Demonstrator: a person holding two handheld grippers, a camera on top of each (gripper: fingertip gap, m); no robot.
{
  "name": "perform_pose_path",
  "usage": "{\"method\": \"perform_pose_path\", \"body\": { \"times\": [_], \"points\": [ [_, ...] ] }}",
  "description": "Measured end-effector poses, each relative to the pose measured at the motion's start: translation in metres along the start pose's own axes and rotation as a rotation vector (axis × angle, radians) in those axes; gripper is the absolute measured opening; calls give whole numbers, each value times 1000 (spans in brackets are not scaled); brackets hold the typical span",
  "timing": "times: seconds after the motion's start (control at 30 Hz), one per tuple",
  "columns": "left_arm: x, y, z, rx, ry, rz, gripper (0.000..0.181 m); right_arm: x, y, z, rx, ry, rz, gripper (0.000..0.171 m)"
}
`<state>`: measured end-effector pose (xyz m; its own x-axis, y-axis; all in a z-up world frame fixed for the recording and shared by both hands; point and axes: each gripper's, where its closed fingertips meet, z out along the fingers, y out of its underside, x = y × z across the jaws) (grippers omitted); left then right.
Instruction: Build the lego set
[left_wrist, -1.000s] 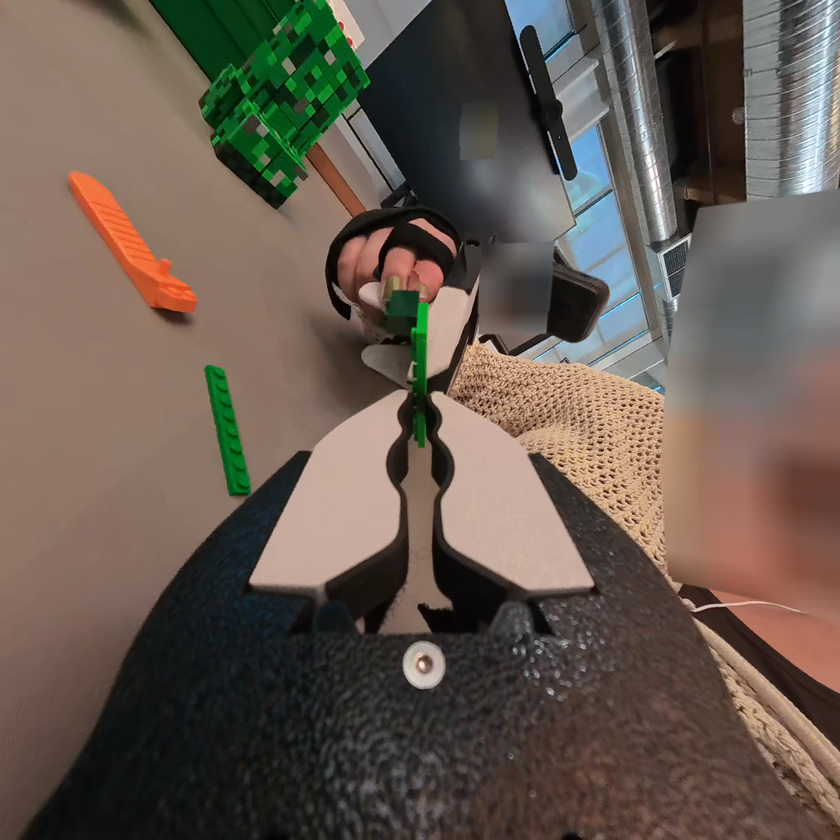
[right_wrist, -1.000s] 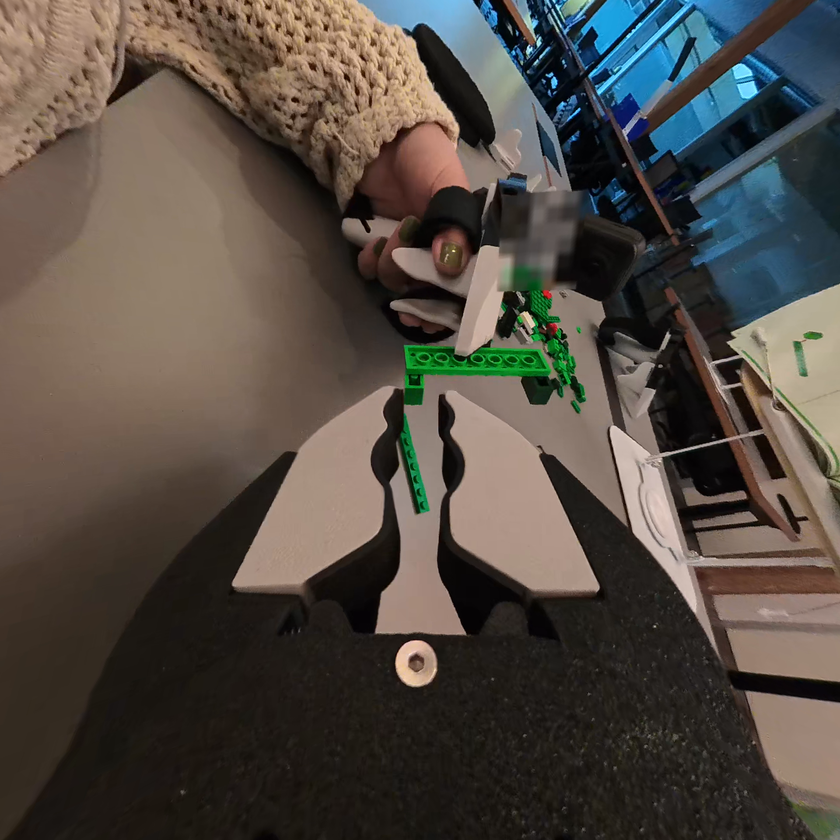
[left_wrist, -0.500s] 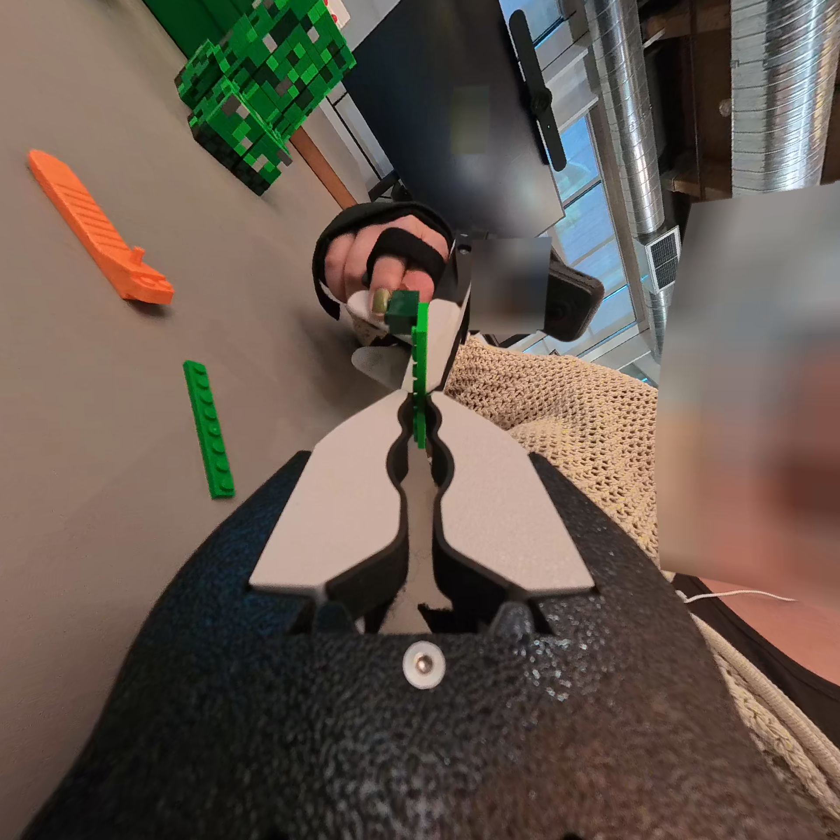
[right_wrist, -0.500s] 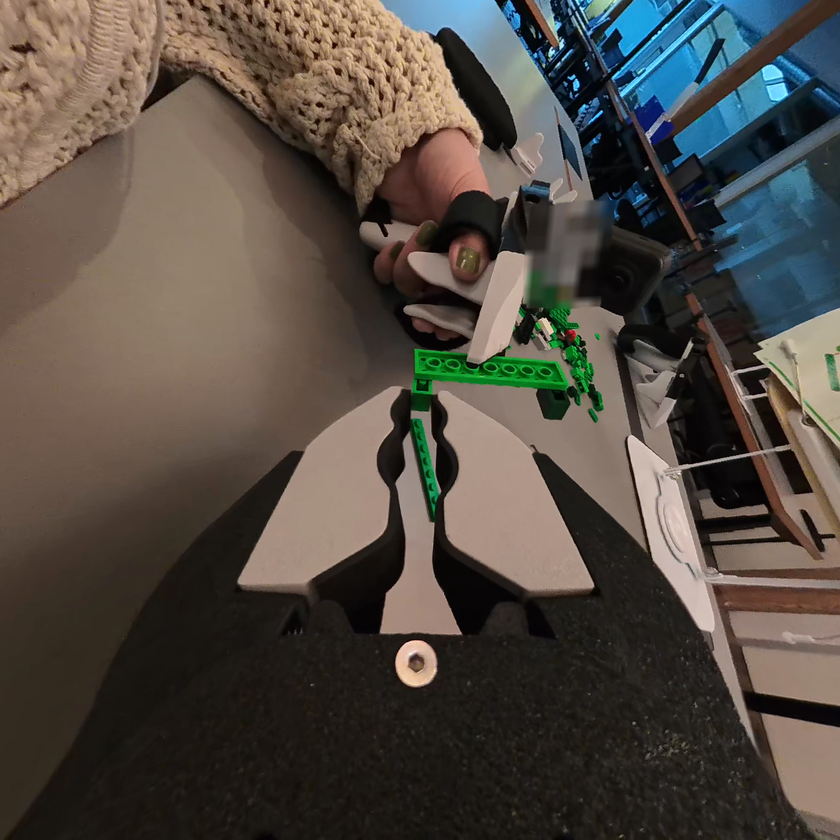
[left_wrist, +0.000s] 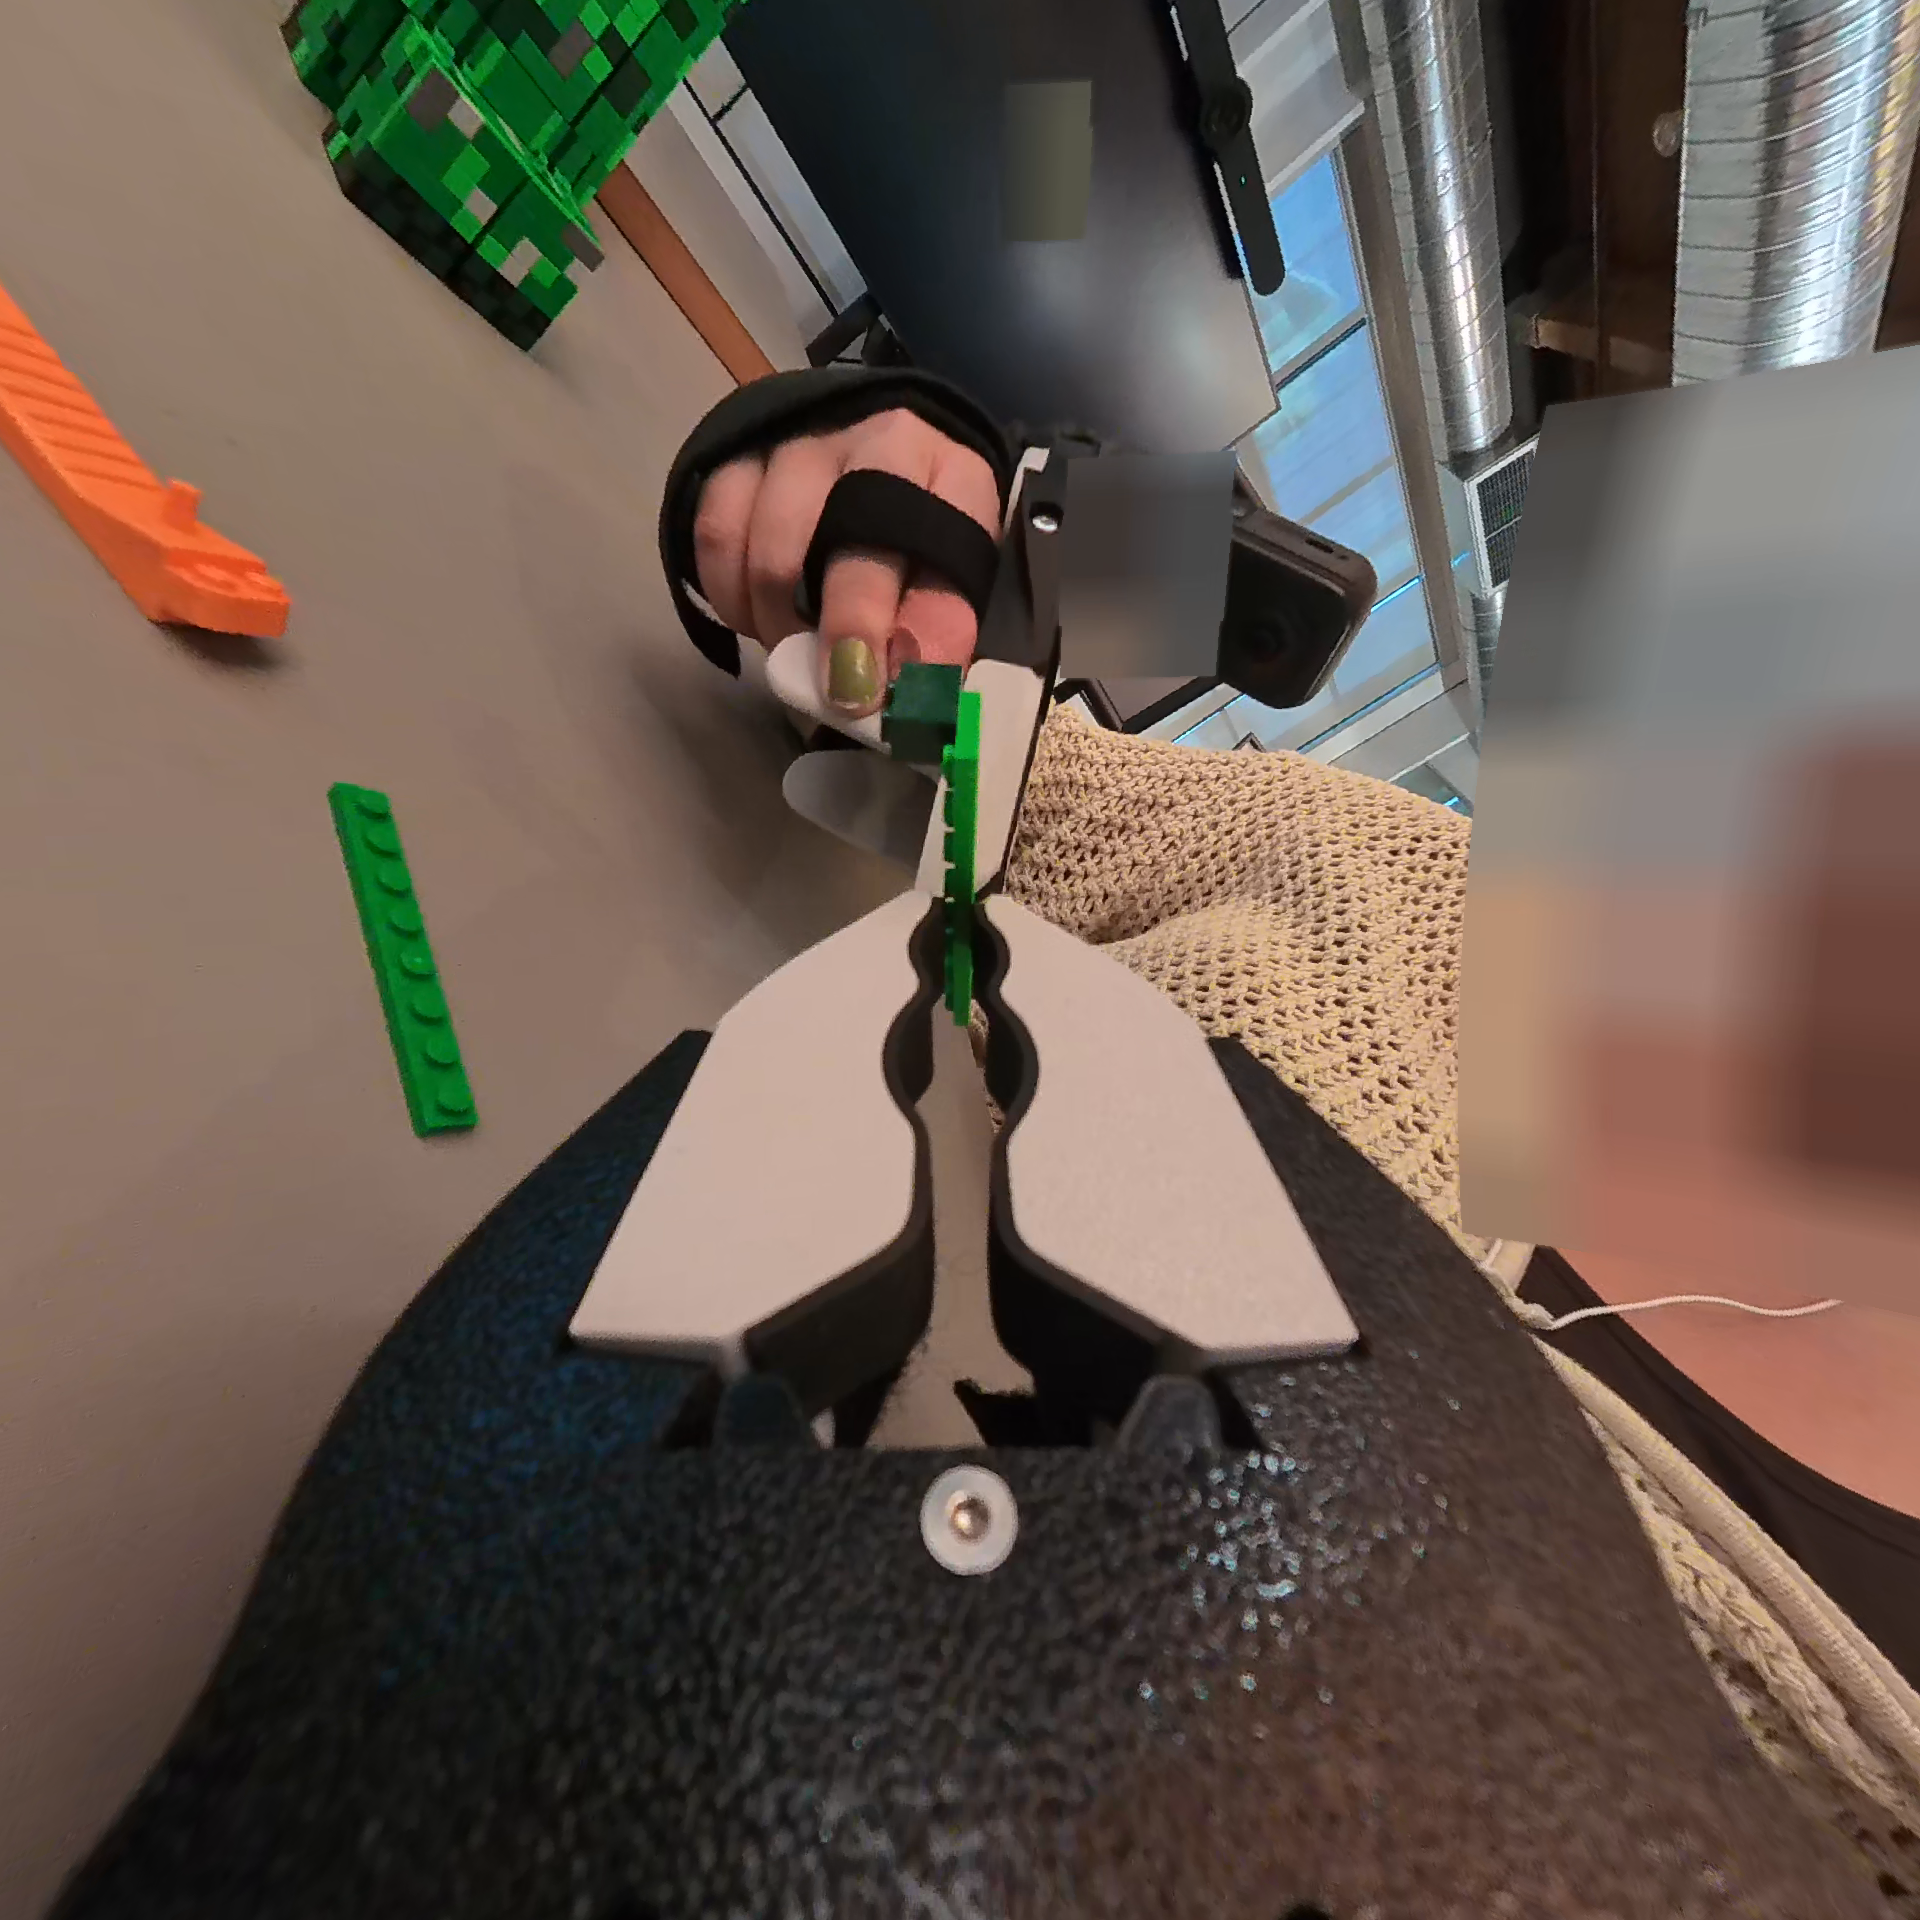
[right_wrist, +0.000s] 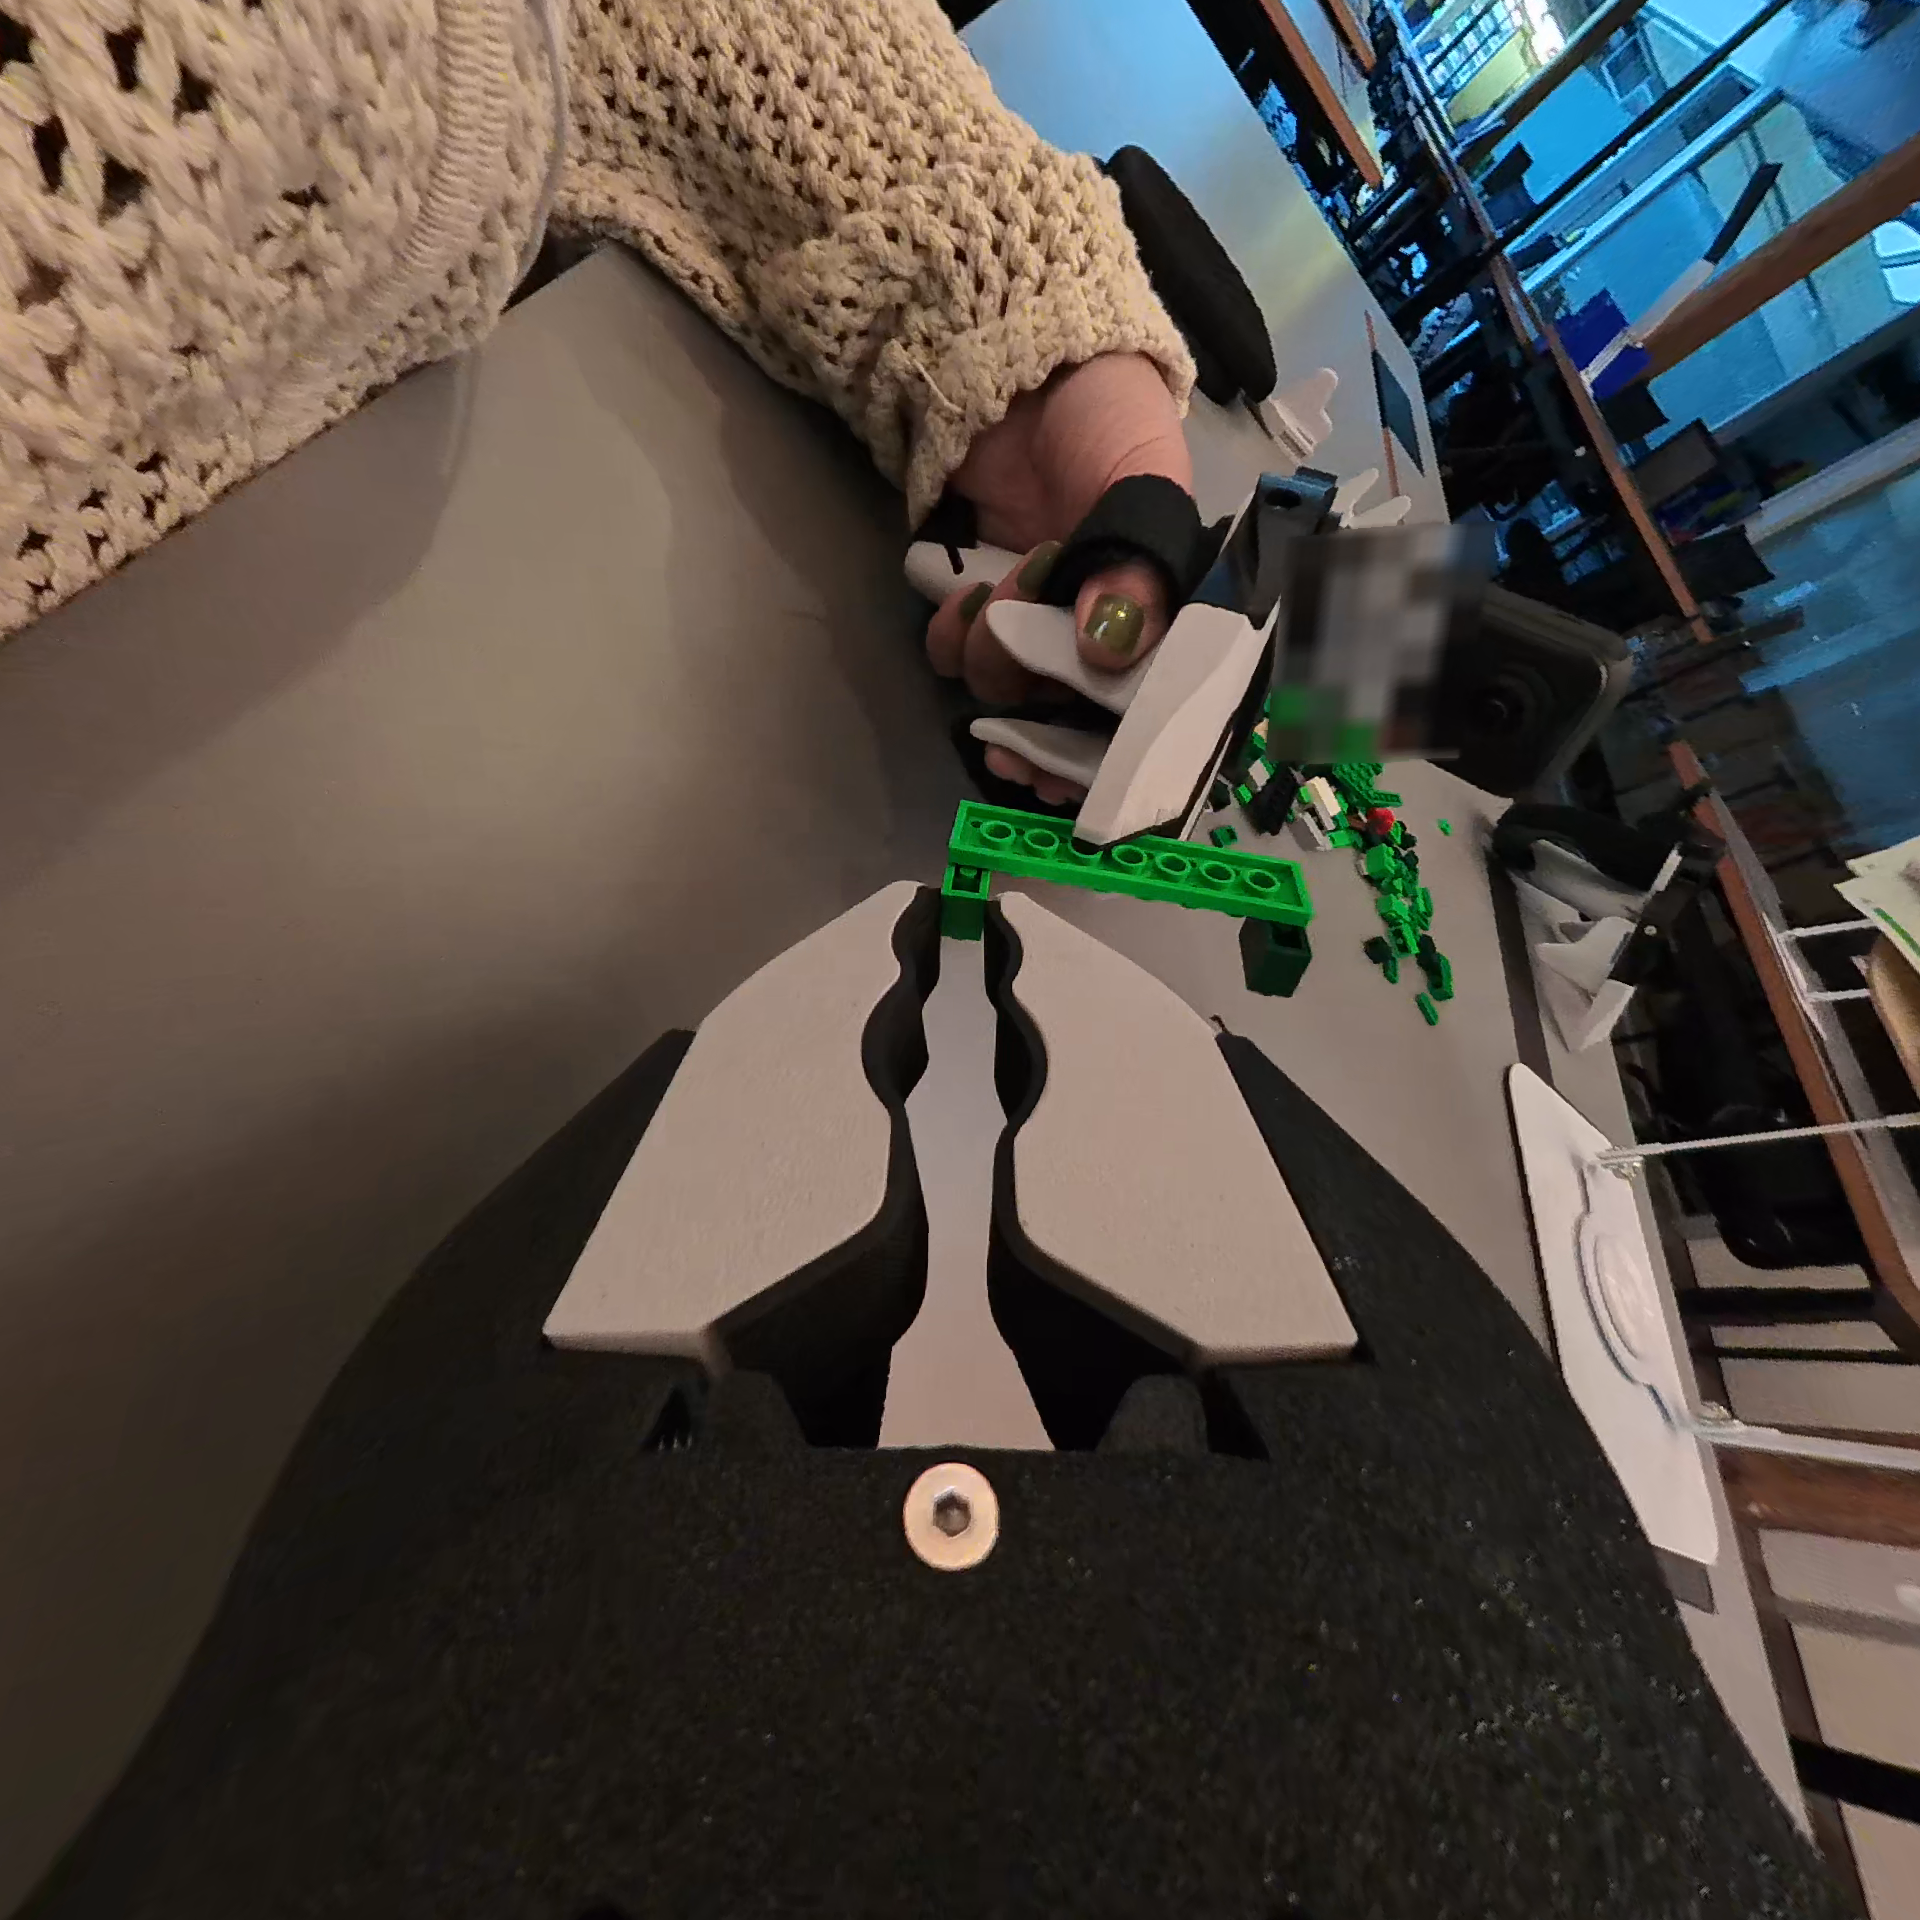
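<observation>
My left gripper (left_wrist: 958, 920) is shut on a long bright green plate (left_wrist: 961, 831), seen edge-on, with a dark green brick (left_wrist: 920, 712) stuck at its far end. In the right wrist view the plate (right_wrist: 1174, 868) lies crosswise above the grey table (right_wrist: 520, 727), held by the left gripper (right_wrist: 1117, 831). A small bright green brick (right_wrist: 964, 904) hangs under its near end and the dark green brick (right_wrist: 1276, 951) under the other. My right gripper (right_wrist: 961, 920) is closed on the small green brick.
An orange brick separator (left_wrist: 135, 499) and a loose green plate (left_wrist: 403, 961) lie on the table to the left. A green blocky model (left_wrist: 488, 135) stands at the back. A pile of loose bricks (right_wrist: 1382, 883) and a white stand (right_wrist: 1610, 1299) lie beyond. A knit sleeve (right_wrist: 727, 208) reaches across. My two grippers' fingertips are within a few centimetres of each other.
My right gripper's jaws have narrowed from open and closed on the small green brick at the plate's end. The loose plate seen between them before is out of view. The left gripper kept its hold.
</observation>
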<state>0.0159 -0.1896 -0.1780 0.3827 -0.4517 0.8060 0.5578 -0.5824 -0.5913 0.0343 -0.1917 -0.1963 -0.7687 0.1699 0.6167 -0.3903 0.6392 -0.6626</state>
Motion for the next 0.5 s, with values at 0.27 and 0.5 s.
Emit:
{"method": "perform_pose_path", "body": {
  "times": [0.27, 0.5],
  "points": [
    [1, -14, -12, 68, -19, 20, 4, 17, 9, -8, -26, 84, 43, 18],
    [-26, -35, -54, 147, -269, 114, 4, 22, 69, -12, -206, 12, 275, 21]
  ]
}}
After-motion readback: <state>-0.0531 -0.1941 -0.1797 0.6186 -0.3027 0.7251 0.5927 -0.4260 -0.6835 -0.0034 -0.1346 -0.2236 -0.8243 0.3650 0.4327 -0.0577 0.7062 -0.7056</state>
